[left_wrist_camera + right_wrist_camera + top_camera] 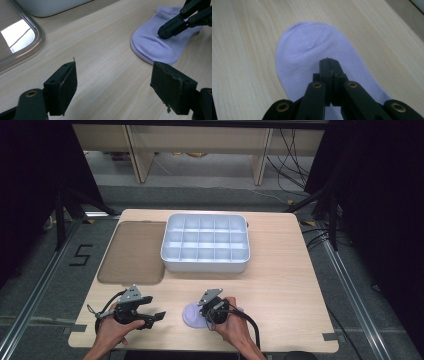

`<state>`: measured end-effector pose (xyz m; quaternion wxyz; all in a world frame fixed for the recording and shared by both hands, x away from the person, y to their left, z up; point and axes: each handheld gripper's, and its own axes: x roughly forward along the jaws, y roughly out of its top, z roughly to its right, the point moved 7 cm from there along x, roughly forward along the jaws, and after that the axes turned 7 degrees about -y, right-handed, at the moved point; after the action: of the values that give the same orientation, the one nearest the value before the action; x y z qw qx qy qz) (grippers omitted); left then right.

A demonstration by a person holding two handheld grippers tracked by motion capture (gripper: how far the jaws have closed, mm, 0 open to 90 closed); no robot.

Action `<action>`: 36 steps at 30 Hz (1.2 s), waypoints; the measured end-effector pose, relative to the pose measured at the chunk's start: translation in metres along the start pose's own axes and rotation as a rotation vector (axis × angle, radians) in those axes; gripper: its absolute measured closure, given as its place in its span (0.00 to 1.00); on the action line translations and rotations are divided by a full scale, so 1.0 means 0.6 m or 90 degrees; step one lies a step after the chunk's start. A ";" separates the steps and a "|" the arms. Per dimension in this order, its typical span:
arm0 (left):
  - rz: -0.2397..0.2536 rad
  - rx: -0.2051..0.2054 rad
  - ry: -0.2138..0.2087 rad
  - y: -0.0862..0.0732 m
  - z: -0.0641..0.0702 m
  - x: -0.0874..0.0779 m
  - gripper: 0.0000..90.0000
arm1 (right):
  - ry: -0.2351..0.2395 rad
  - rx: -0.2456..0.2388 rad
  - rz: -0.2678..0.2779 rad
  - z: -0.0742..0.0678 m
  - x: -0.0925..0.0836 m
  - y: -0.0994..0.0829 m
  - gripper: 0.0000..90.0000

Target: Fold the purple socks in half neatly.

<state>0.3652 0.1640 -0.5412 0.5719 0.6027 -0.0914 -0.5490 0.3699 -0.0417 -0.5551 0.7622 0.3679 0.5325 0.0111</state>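
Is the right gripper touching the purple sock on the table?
Cannot tell. In the right gripper view the shut right gripper lies over the purple sock, but neither contact nor a gap shows plainly.

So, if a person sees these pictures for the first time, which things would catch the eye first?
Probably the lilac sock lying flat at the table's near edge, with the right gripper shut, its tips over the fabric. Next, the white divided tray mid-table, beside a smoky clear lid on its left. The left gripper waits open nearby.
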 end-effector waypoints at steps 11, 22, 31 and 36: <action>-0.012 0.002 -0.025 0.002 0.014 0.018 0.24 | 0.013 -0.011 0.011 -0.010 0.006 0.011 1.00; -0.012 -0.015 -0.058 0.008 0.023 0.041 0.25 | 0.021 0.023 0.046 0.001 -0.017 0.019 1.00; -0.037 0.003 -0.073 0.018 0.042 0.079 0.29 | -0.008 0.066 0.066 0.051 -0.063 -0.024 1.00; -0.050 0.007 -0.075 0.019 0.049 0.094 0.35 | -0.019 0.077 0.071 0.060 -0.078 -0.035 1.00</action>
<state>0.3703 0.1013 -0.5562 0.5399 0.5756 -0.1045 -0.6052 0.3711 -0.0959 -0.5236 0.7444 0.4426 0.4997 0.0157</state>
